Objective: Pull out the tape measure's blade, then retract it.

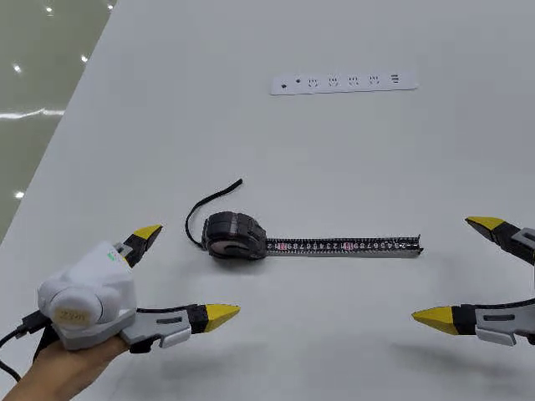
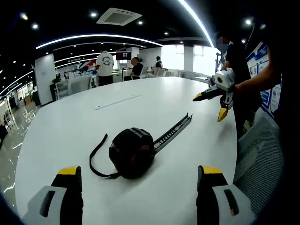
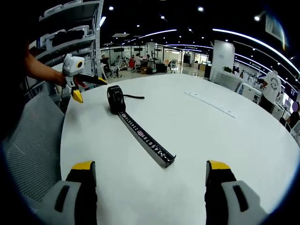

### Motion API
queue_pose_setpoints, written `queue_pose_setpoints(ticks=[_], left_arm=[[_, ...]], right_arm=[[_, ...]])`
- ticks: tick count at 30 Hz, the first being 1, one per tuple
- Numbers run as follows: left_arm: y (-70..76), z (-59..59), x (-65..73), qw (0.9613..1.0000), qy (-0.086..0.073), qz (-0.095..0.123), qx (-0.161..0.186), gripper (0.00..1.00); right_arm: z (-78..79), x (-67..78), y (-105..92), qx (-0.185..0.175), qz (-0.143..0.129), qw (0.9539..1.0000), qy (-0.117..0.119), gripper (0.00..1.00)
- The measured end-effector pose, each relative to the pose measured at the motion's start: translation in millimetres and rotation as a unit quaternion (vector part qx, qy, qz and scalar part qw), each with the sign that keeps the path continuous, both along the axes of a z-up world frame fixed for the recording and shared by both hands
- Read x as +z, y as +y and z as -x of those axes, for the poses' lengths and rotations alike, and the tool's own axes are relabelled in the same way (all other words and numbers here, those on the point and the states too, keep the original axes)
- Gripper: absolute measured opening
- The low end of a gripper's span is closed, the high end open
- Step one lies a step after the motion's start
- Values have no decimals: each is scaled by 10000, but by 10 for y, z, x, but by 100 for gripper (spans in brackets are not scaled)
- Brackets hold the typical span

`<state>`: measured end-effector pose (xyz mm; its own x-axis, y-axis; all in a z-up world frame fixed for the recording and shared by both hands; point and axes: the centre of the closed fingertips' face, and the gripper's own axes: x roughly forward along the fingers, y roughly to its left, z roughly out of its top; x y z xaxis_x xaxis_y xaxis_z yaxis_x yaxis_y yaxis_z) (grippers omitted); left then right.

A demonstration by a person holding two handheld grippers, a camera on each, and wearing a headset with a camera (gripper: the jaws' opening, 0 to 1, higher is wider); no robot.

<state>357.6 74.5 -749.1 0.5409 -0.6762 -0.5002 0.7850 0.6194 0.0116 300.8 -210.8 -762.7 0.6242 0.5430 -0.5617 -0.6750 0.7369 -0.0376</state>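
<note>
A black tape measure [image 1: 233,236] lies on the white table [image 1: 334,150], its blade [image 1: 343,246] pulled out to the right and flat on the surface. A black wrist strap [image 1: 209,205] curls off its left side. My left gripper [image 1: 188,271] stands open to the left of the case, holding nothing; the case [image 2: 131,152] sits just ahead of its jaws. My right gripper [image 1: 468,271] stands open to the right of the blade's end [image 3: 168,161], empty and apart from it. Each gripper appears in the other's view: right gripper [image 2: 213,101], left gripper [image 3: 79,86].
A white power strip [image 1: 343,83] lies at the far side of the table. The table's left edge [image 1: 58,142] runs diagonally beside a shiny floor. A mesh chair [image 3: 28,145] stands near the table edge, and people stand behind the far end.
</note>
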Motion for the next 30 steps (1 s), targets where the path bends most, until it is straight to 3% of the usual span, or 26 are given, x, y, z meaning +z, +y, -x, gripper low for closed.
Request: queue_pose_setpoints(ticks=[4,8,15,24,30], left_arm=[[-19,97,52,9999,-91,121,79,100],[-16,220,46,9996,-57,217,195,100],[-25,334,77,9985,-6,355,424,100],[-29,464,92,9967,-20,381,712,100],[2,522,59,9965,30,206,812,98]], right_arm=[[102,-1,59,-8,-16,10000,36,98],[197,5,118,-149,-131,9998,65,99],[288,16,180,-319,-228,9992,86,99],[345,59,230,-574,-293,9979,48,99],[413,73,306,-703,-352,9969,15,98]])
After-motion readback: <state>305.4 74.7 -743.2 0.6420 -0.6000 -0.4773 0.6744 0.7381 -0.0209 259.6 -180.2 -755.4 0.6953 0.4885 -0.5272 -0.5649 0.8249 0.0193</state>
